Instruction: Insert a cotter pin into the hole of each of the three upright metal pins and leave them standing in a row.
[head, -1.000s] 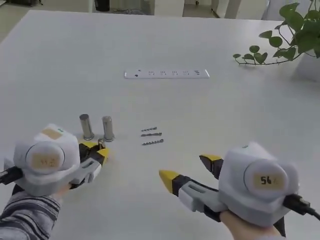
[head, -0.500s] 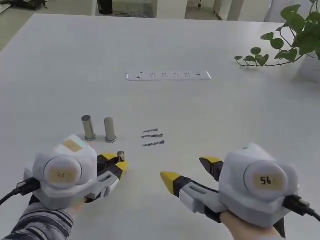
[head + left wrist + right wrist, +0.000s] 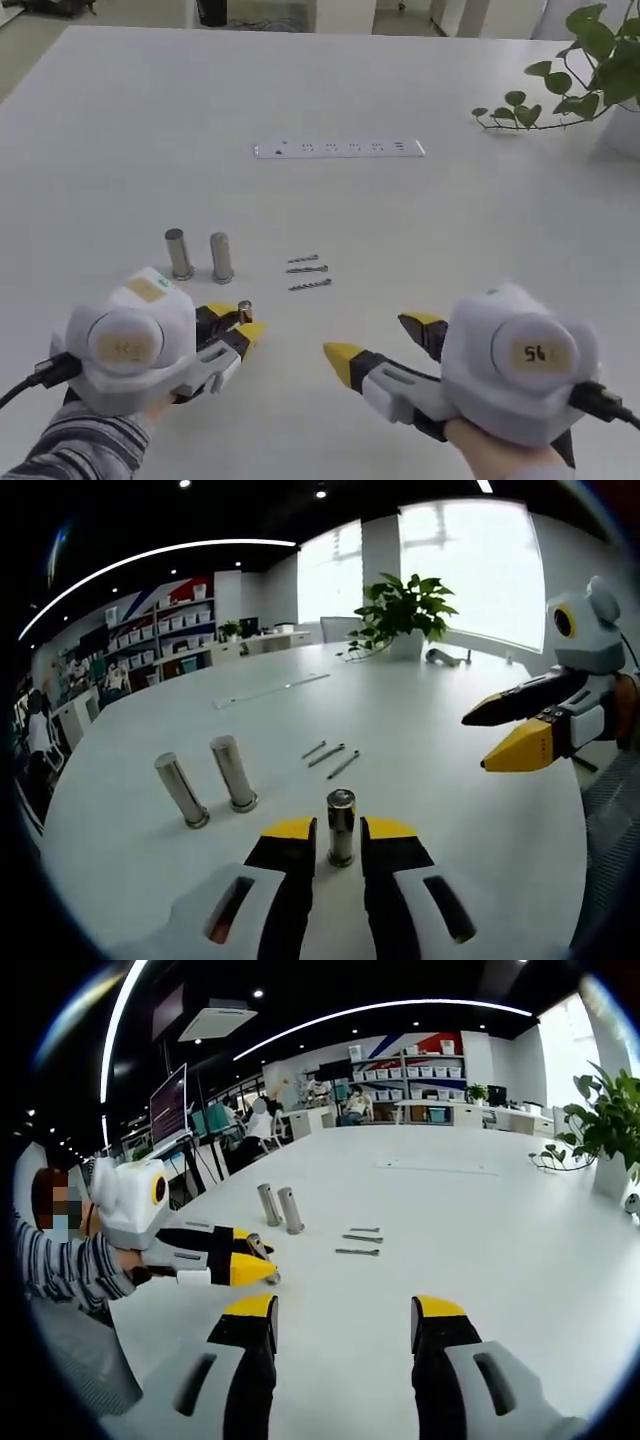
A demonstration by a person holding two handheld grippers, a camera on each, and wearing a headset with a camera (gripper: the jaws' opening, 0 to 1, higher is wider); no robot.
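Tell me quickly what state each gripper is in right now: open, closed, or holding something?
Left gripper: closed on an upright metal pin, held between its jaws.
Right gripper: open, holding nothing.

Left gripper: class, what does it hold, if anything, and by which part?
The left gripper holds one upright metal pin, its jaws closed on the pin's lower shaft, just above the base. The top stands free.

Only readable mark: "56" on the round tan sticker (image 3: 535, 353) on the back of your right gripper (image 3: 380, 337). The matching sticker (image 3: 125, 347) on your left gripper (image 3: 237, 320) has digits too blurred to read. Power strip (image 3: 338, 149) print is too small.
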